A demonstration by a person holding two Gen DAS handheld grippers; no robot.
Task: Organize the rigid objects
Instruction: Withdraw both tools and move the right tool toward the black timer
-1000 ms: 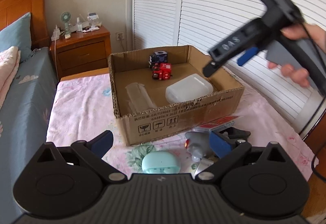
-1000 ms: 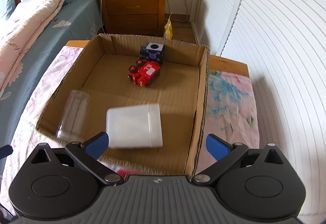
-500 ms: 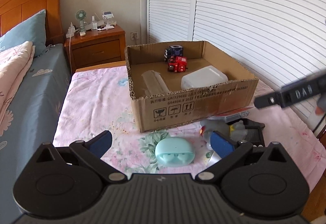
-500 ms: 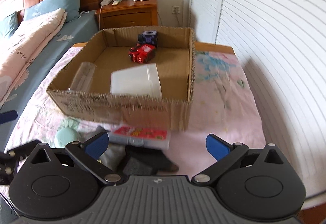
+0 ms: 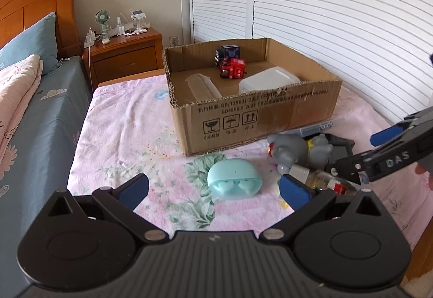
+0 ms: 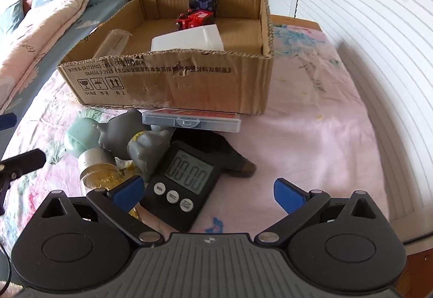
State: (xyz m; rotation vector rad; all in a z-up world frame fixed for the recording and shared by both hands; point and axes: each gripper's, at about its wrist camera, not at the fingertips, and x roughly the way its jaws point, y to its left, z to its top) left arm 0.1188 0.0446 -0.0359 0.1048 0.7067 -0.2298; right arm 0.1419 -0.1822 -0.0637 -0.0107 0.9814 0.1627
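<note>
Right wrist view: both grippers' fingers spread, empty; timer [image 6: 186, 176] partly hidden, perhaps under grey toy [image 6: 140, 141].

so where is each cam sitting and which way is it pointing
Left wrist: sits on the left gripper, low over the bed, facing the cardboard box and teal earbud case; its own open fingers and the right gripper show.
Right wrist: sits on the right gripper, angled down at the timer and grey toy; its open fingers show.
Shared: box, earbud case, grey toy, bottle.
</note>
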